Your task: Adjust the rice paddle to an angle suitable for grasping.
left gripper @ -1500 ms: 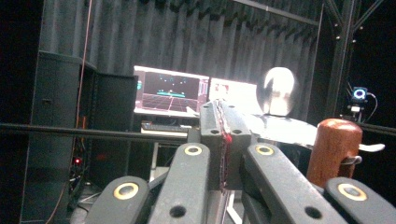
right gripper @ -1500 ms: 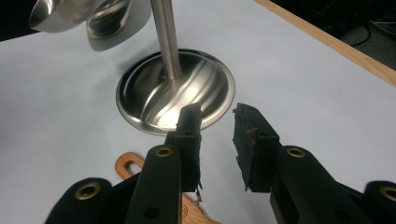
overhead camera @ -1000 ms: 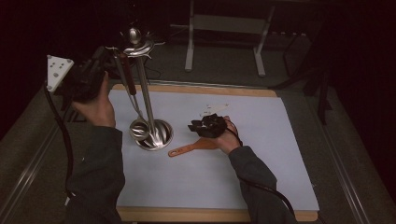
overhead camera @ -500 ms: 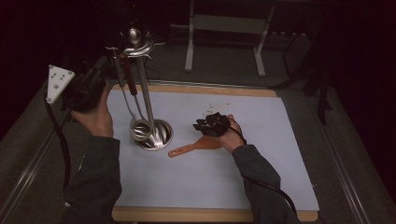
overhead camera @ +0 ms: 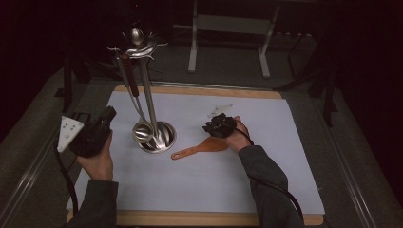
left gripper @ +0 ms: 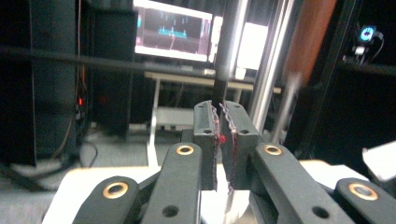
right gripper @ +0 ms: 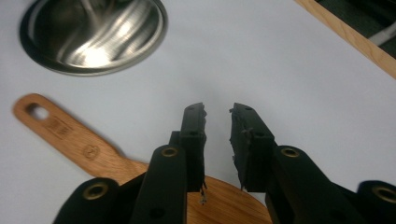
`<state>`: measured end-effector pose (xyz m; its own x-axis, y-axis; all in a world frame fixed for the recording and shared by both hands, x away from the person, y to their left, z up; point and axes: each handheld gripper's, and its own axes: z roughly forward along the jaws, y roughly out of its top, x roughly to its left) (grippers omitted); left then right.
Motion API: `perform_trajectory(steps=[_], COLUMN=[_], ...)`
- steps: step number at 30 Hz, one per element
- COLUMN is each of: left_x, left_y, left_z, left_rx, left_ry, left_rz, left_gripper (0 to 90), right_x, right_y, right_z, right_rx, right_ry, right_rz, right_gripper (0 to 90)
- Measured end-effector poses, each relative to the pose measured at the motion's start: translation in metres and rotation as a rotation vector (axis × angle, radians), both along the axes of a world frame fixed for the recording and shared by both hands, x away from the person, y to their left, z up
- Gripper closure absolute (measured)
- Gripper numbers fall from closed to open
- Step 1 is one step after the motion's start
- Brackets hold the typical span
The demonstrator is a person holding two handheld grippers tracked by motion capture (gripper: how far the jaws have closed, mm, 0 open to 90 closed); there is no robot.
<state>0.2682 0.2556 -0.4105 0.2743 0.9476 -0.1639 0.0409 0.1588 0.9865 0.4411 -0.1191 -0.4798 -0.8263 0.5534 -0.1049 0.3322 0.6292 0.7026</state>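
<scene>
**One:** Spatula (overhead camera: pixel 202 147), wooden — we're judging it as light and stiff, dry enough not to slip, and not fragile. It's lying flat near the middle of the white mat (overhead camera: pixel 285 156), handle slanting toward the near-left corner, blade under our right gripper (overhead camera: pixel 219 126).

**Two:** We're thinking the neck, where handle widens into blade, is the best place to pinch, though lying flat it's giving the jaws little edge to catch. We're seeing warm orange-brown wood, a hanging hole and a stamped mark at the handle end (right gripper: pixel 39 112).

**One:** Our right gripper (right gripper: pixel 217 116) is hovering just over the blade (right gripper: pixel 219 203), jaws parted with a gap between them and nothing pinched; they've just been closing a little.

**Two:** Just beside the handle tip, the steel utensil stand (overhead camera: pixel 157 135) is standing upright toward the mat's left side, with a ladle (overhead camera: pixel 141 130) hanging from its top.

**One:** Our left gripper (overhead camera: pixel 92 133) is sitting at the mat's left edge. In the left gripper view its jaws (left gripper: pixel 221 140) are standing nearly together, a narrow slit between them, empty; they've just been easing apart.
</scene>
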Motion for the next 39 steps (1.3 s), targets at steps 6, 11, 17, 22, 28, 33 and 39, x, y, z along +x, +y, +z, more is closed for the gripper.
perform_trajectory(steps=[6, 11, 17, 22, 28, 33, 39], left_x=[-0.007, -0.009, -0.006, -0.004, -0.002, -0.001, -0.003], left_y=[-0.003, -0.004, -0.004, -0.002, 0.002, 0.005, 0.003], left_z=[-0.046, -0.067, -0.087, -0.103, -0.113, -0.116, -0.117], left_rx=[0.003, -0.018, -0.026, -0.02, -0.015, -0.022, -0.025], left_ry=[0.107, 0.128, 0.144, 0.174, 0.194, 0.204, 0.208], left_rz=[-0.022, -0.018, -0.005, 0.008, 0.023, 0.03, 0.021], left_gripper=[83.1, 82.8, 82.0, 81.4, 81.1, 80.8, 80.1], right_x=[0.006, 0.009, 0.012, 0.015, 0.016, 0.015, 0.009], right_y=[0.002, 0.008, 0.013, 0.015, 0.016, 0.015, 0.005], right_z=[-0.007, -0.011, -0.017, -0.023, -0.028, -0.034, -0.035], right_rx=[-0.043, -0.08, -0.115, -0.141, -0.163, -0.202, -0.231], right_ry=[0.008, 0.017, 0.027, 0.037, 0.054, 0.065, 0.078], right_rz=[-0.024, -0.019, -0.014, -0.014, -0.018, -0.022, -0.025], right_gripper=[78.9, 89.2, 89.8, 89.8, 89.8, 89.8, 89.7])
